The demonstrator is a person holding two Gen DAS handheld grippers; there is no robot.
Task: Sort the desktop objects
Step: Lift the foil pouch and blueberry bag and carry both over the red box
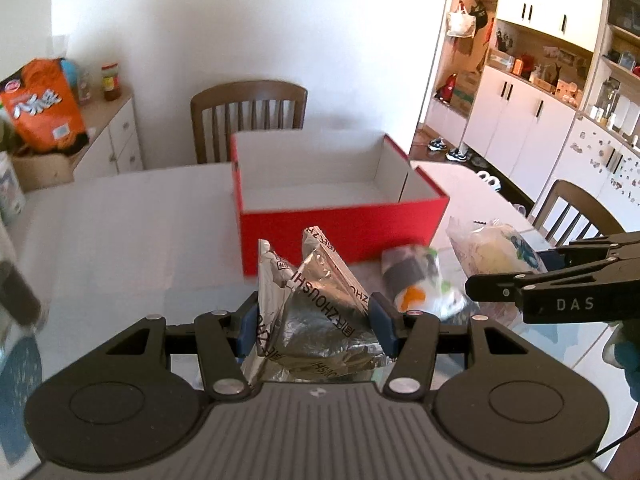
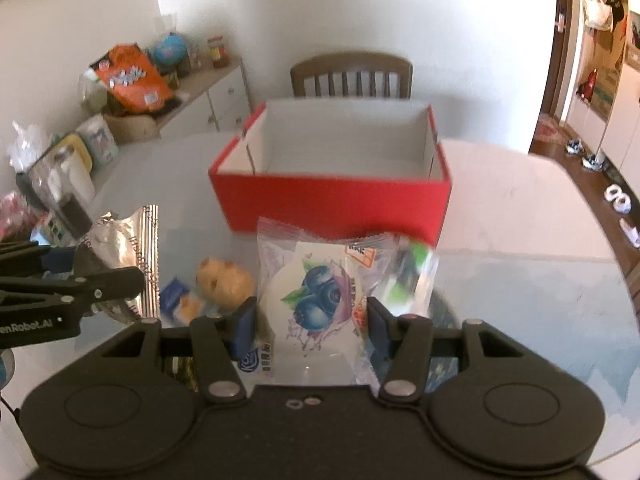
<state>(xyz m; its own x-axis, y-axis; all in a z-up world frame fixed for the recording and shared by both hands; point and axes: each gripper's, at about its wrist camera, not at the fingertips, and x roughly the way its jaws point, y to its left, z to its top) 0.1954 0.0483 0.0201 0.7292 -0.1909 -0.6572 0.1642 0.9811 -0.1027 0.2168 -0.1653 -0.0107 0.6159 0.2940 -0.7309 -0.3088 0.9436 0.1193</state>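
Observation:
My left gripper is shut on a crumpled silver foil snack packet, held above the table in front of the open red box. My right gripper is shut on a clear packet with a blueberry picture, also in front of the red box, which looks empty inside. The right gripper shows at the right of the left wrist view; the left gripper shows at the left of the right wrist view, with the foil packet in it.
On the table lie a wrapped snack with orange and black print and a bun in a clear wrapper. Wooden chairs stand behind and right of the glass-topped table. A sideboard with an orange bag stands at left.

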